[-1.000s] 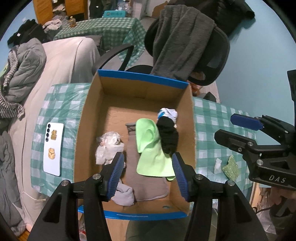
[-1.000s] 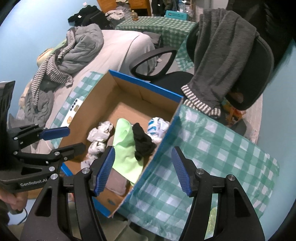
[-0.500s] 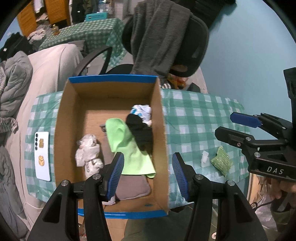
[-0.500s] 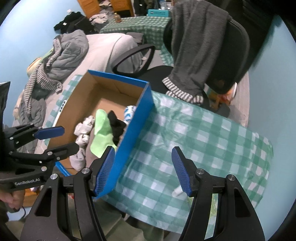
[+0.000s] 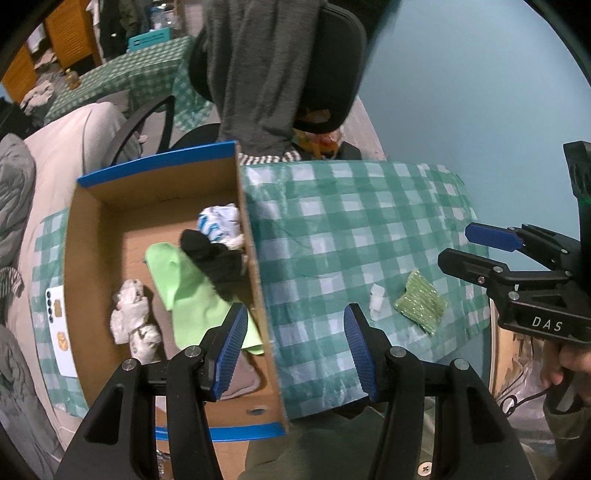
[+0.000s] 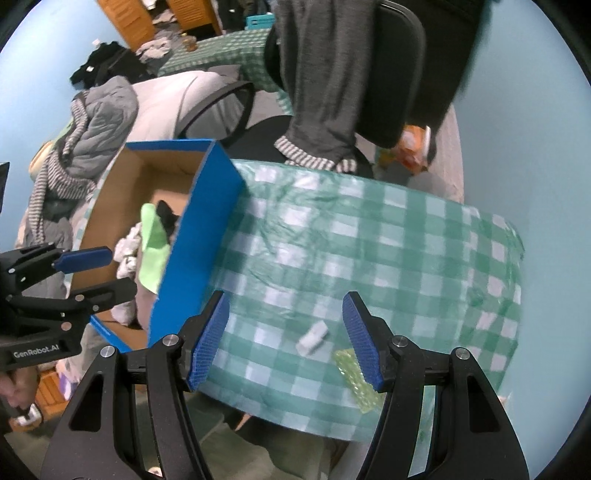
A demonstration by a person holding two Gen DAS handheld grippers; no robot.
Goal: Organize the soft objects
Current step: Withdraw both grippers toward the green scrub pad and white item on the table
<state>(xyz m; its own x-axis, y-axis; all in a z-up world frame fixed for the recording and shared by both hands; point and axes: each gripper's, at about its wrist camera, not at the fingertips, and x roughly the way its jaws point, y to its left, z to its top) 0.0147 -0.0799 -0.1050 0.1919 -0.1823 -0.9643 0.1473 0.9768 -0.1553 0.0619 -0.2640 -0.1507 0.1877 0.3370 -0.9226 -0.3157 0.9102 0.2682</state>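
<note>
Table [image 5: 354,229] covered with a green-and-white checked cloth, wrinkled, set against a light blue wall [image 5: 461,74]. Cardboard box [image 5: 255,280] with blue rims sits on the left part of the table. Inside it: light green cloth [image 5: 184,291], black sock [image 5: 218,258] lying across it, a blue-and-white balled item [image 5: 218,221] at the far right wall, crumpled white pieces [image 5: 133,317] toward the left wall, a grey piece [image 5: 240,373] at the near wall.

Still out on the cloth, near the table's near right corner: green sparkly pouch-like item [image 5: 421,301] and, just beside it, a small white scrap [image 5: 377,301].

Left gripper [image 5: 295,345]: jaws partly apart, nothing between them, straddling the box's right wall from above. Right gripper [image 6: 286,336]: jaws partly apart, empty, above the near edge of the table; the white scrap [image 6: 312,336] shows between its fingers, the green item [image 6: 354,384] is partly hidden by the right finger.

White phone [image 5: 61,328] lies on the cloth left of the box. Behind the table: black office chair [image 6: 391,66] with a grey garment [image 6: 321,74] draped over it. Left of it a bed [image 6: 173,96] with heaped grey clothes [image 6: 99,122]. Another checked table [image 5: 122,81] further back, wooden furniture [image 6: 129,18] behind.
</note>
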